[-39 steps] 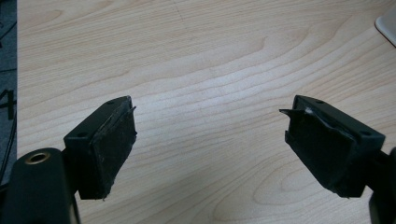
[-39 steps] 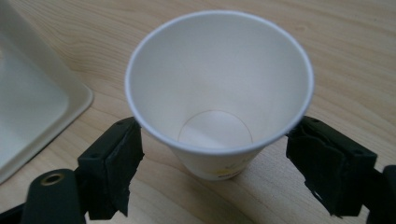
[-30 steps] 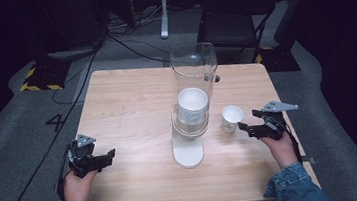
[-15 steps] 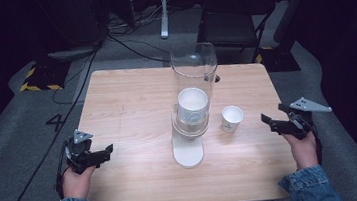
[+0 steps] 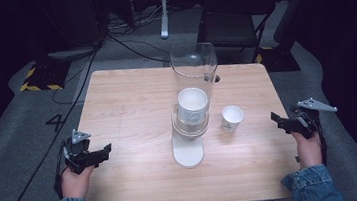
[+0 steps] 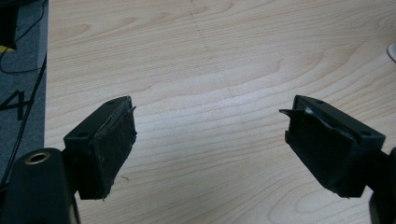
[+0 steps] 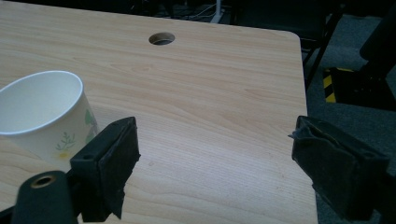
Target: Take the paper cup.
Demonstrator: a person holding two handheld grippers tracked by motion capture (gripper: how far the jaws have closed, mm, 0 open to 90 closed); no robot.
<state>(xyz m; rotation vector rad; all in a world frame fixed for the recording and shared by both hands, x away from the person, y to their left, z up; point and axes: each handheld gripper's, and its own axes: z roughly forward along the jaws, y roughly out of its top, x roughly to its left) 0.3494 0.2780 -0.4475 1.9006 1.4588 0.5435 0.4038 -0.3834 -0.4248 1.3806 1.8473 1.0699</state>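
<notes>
Paper cup (image 5: 231, 118) stands upright, left of the empty, wide-open right tongs (image 5: 280, 121).

On the table (image 5: 132, 105), the tall clear cup dispenser (image 5: 193, 96) stands at the centre and blocks any straight path across. A paper cup (image 5: 231, 118) stands just beside it at its 4 o'clock, leaving a narrow gap between them. From the dispenser, the whole side toward 9 o'clock is bare wood, as is the strip at 6 o'clock beyond its white base (image 5: 188, 152). Toward 3 o'clock, the wood past the cup is open to the edge.
</notes>
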